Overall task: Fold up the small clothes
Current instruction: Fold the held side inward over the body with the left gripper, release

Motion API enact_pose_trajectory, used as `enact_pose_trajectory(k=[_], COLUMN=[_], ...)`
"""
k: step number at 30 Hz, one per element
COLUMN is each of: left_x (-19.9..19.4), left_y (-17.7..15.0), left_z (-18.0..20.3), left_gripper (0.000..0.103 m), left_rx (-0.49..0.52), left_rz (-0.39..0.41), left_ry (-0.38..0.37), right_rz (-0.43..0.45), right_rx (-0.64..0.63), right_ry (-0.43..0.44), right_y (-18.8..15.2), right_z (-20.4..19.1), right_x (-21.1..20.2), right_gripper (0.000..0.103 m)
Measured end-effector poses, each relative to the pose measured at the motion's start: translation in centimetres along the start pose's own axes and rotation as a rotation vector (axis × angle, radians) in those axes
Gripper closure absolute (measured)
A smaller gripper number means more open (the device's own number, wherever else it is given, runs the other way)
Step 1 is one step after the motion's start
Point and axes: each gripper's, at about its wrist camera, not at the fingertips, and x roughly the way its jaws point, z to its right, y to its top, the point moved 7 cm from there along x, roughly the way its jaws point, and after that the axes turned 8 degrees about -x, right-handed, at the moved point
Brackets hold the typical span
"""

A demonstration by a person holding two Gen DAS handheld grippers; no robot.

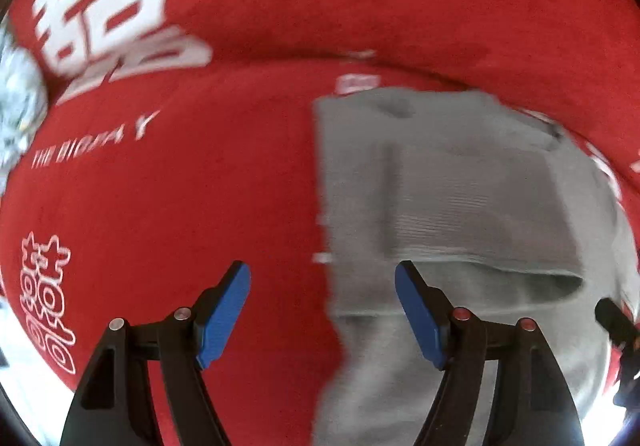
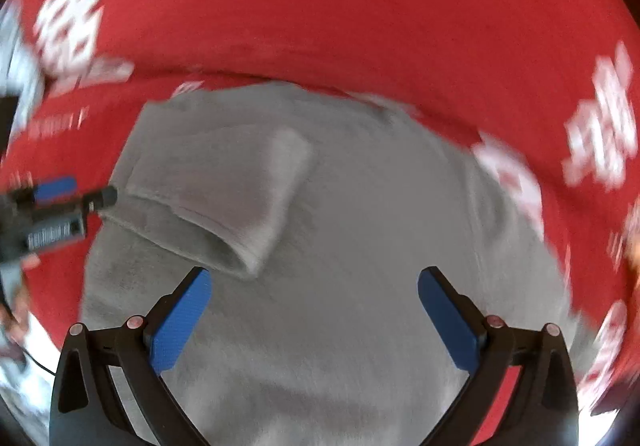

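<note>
Fabric looks soft, light and limp: the grey garment (image 2: 320, 246) fills the frame's centre on the red cloth (image 2: 320, 6). Left gripper (image 1: 322, 314) and right gripper (image 2: 314, 320) hover released, empty; its folded sleeve's hem suits pinching.

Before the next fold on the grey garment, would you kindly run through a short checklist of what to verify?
1. Left gripper empty: ok. Its jaws stand apart with nothing between the pads.
2. Right gripper empty: ok. It is open above the grey garment.
3. Garment lying on the red cloth: ok.
4. Sleeve folded onto the body: ok. It lies across the garment, cuff end open.
5. Fold edges neat and aligned: cannot tell; both views are blurred.
6. Grippers clear of each other: ok. In the right wrist view the left gripper sits at the garment's left edge, apart from the right.
</note>
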Motion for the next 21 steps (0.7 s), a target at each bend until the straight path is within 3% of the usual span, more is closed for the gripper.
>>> enact_pose_trajectory(k=[4, 6, 7, 9, 11, 12, 13, 16, 19, 21], left_x=[1.7, 1.5, 1.5, 1.5, 1.7, 2.0, 2.0, 2.3, 2.3, 2.5], left_y=[-0.6, -0.7, -0.8, -0.9, -1.0, -0.8, -0.9, -0.6, -0.5, -0.4], left_z=[-1.1, -1.0, -0.9, -0.7, -0.2, 0.6, 0.6, 1.2, 1.7, 2.0], left_gripper=[0.027, 0.027, 0.027, 0.027, 0.027, 0.027, 0.027, 0.027, 0.027, 0.027], left_rx=[0.001, 0.016, 0.024, 0.03, 0.037, 0.042, 0.046, 0.06, 0.088, 0.104], left_rz=[-0.011, 0.015, 0.02, 0.023, 0.022, 0.021, 0.021, 0.019, 0.017, 0.014], left_ry=[0.042, 0.051, 0.057, 0.06, 0.055, 0.052, 0.048, 0.041, 0.041, 0.045], right_rz=[-0.019, -0.023, -0.005, 0.03, 0.058, 0.073, 0.079, 0.087, 0.084, 0.115], right_rx=[-0.289, -0.357, -0.348, -0.216, 0.076, 0.276, 0.396, 0.86, 1.156, 1.272], right_ry=[-0.233, -0.334, -0.388, -0.402, -0.291, -0.194, -0.128, 0.176, 0.377, 0.443], right_y=[2.8, 3.6, 4.3, 4.7, 4.0, 2.8, 1.8, -3.2, -7.8, -9.9], right_z=[-3.5, -3.7, -3.0, -0.6, 3.5, 6.2, 7.7, 12.3, 13.5, 13.4], right_x=[3.5, 5.1, 5.5, 4.8, 3.5, 2.9, 2.9, 4.2, 5.6, 5.7], right_gripper=[0.0, 0.007, 0.01, 0.016, 0.016, 0.016, 0.016, 0.015, 0.014, 0.015])
